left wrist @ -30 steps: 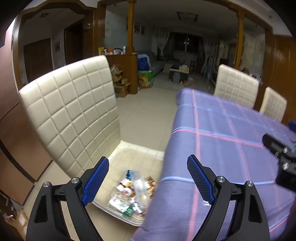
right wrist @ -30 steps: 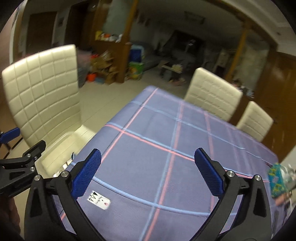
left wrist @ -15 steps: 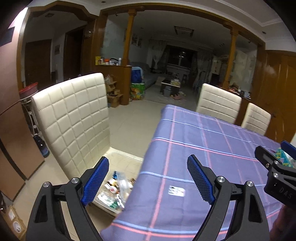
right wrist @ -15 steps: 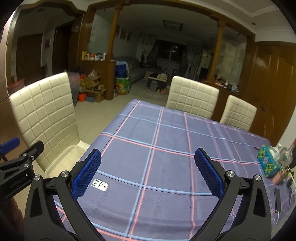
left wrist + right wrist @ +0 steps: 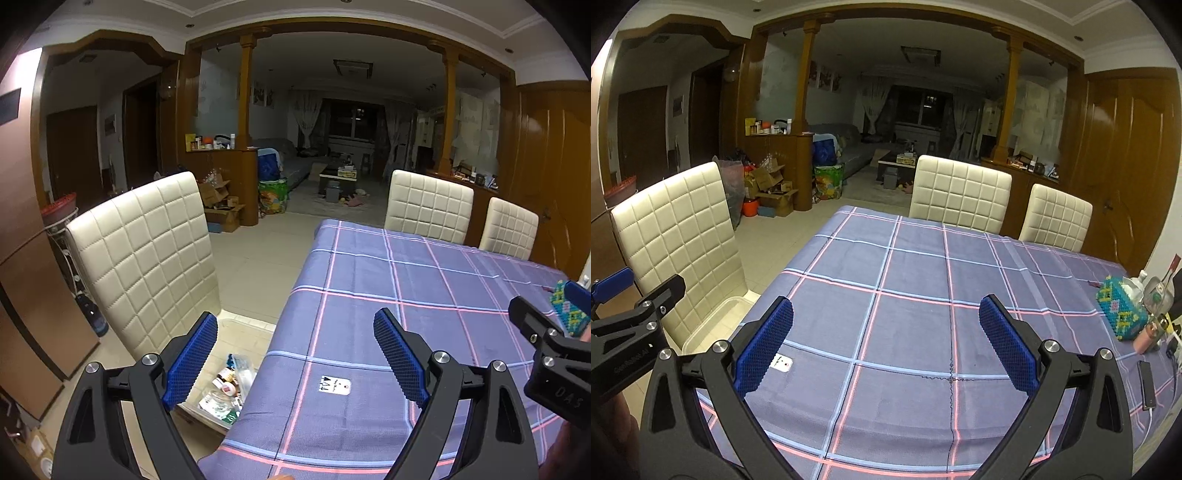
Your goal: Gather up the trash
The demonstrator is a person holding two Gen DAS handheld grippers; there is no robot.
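Observation:
A small white card (image 5: 334, 385) lies on the purple checked tablecloth (image 5: 424, 295) near its left front corner; it also shows in the right wrist view (image 5: 782, 363). A clear plastic bin (image 5: 236, 373) with several pieces of trash stands on the seat of the white chair beside the table. My left gripper (image 5: 295, 354) is open and empty above the table's left edge, between bin and card. My right gripper (image 5: 886, 343) is open and empty above the table's front middle.
A quilted white chair (image 5: 147, 254) stands left of the table; two more (image 5: 960, 195) stand at the far side. A teal beaded box (image 5: 1121, 314), bottles and a phone (image 5: 1147, 384) sit at the table's right edge. Boxes and bags lie on the floor beyond.
Both grippers have risen and pulled back from the bin side, tilting up; the card and more of the table have come into view. Both stay open.

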